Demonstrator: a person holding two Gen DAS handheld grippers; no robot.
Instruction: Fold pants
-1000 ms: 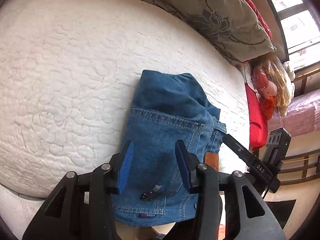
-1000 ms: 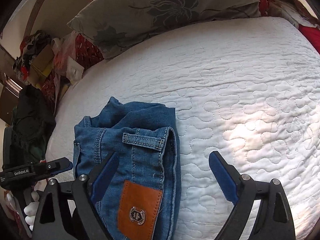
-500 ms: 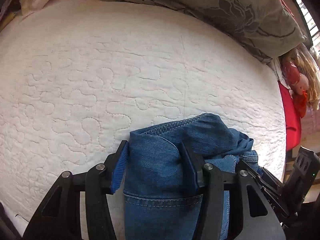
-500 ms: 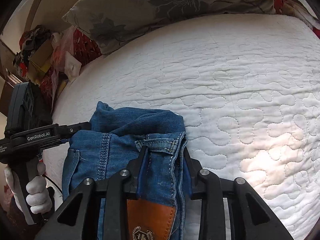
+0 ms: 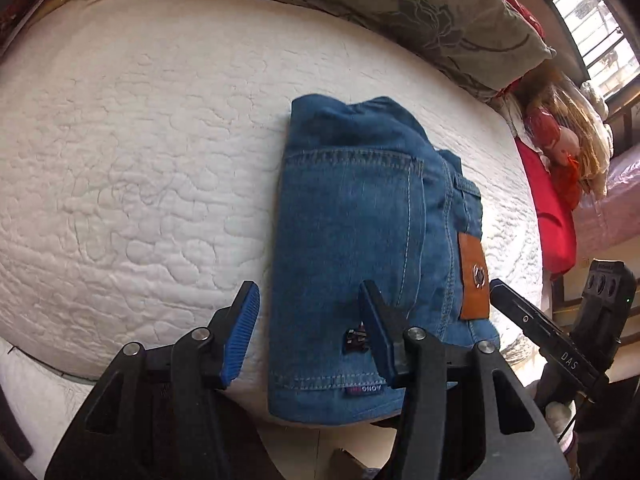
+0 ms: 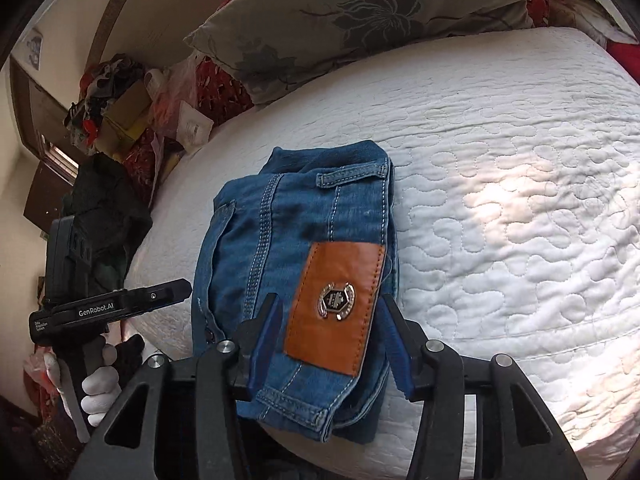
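The blue jeans [image 5: 360,240] lie folded into a compact bundle on the white quilted mattress [image 5: 120,160], near its front edge. A brown leather patch [image 6: 336,304] shows on top. My left gripper [image 5: 308,332] is open, its jaws straddling the bundle's left edge just above it. My right gripper [image 6: 332,344] is open, its jaws standing either side of the leather patch at the bundle's right edge [image 6: 384,240]. The right gripper also shows in the left wrist view [image 5: 540,332], and the left gripper in the right wrist view [image 6: 120,308].
A floral grey pillow [image 5: 400,12] lies along the head of the bed. A doll [image 5: 568,144] and a red cushion [image 5: 552,208] sit at the right side. Boxes and clothes [image 6: 112,120] are piled beside the bed on the left.
Half a second ago both grippers were pushed forward and closed around the bundle's edges. Now both have drawn back toward the near edge and opened, and the jeans lie flat.
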